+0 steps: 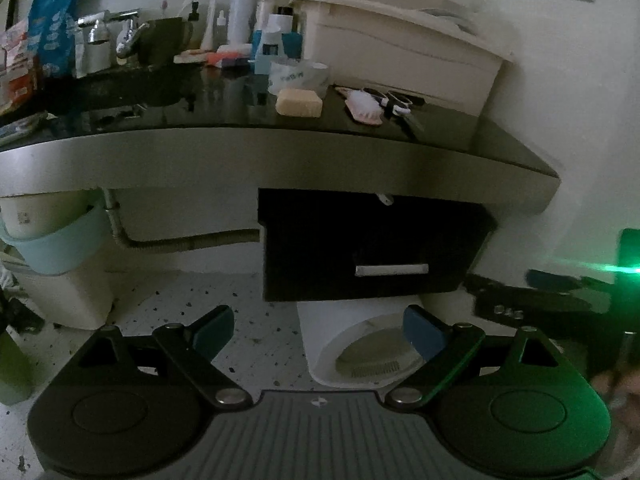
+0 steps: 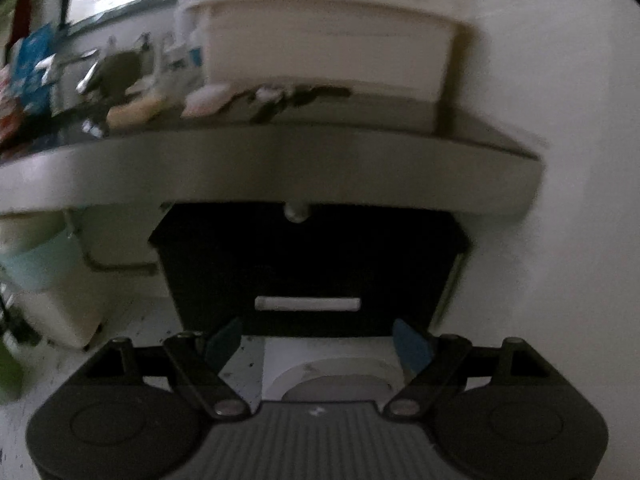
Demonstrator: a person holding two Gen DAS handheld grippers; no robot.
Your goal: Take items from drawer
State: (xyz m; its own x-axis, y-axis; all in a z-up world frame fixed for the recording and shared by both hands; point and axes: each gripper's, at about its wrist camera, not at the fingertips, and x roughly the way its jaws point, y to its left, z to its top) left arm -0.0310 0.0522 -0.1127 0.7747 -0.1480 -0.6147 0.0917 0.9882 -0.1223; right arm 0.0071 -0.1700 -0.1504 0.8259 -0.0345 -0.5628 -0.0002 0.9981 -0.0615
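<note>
We see the left gripper [image 1: 318,330] with two blue fingers [image 1: 422,336], black link bars with round silver screws, and a grey ribbed plate that carries a small white mark. Green light falls on its right side. The right gripper [image 2: 318,344] has the same build: blue pads [image 2: 412,350], black bars, silver screws, ribbed grey plate.

We see a black drawer [image 1: 372,248] with a white handle [image 1: 392,269], blue fingers [image 1: 424,338], a white floor [image 1: 256,344] speckled black, a pale blue tub [image 1: 60,248], and a yellowish soap [image 1: 299,103], perhaps.
</note>
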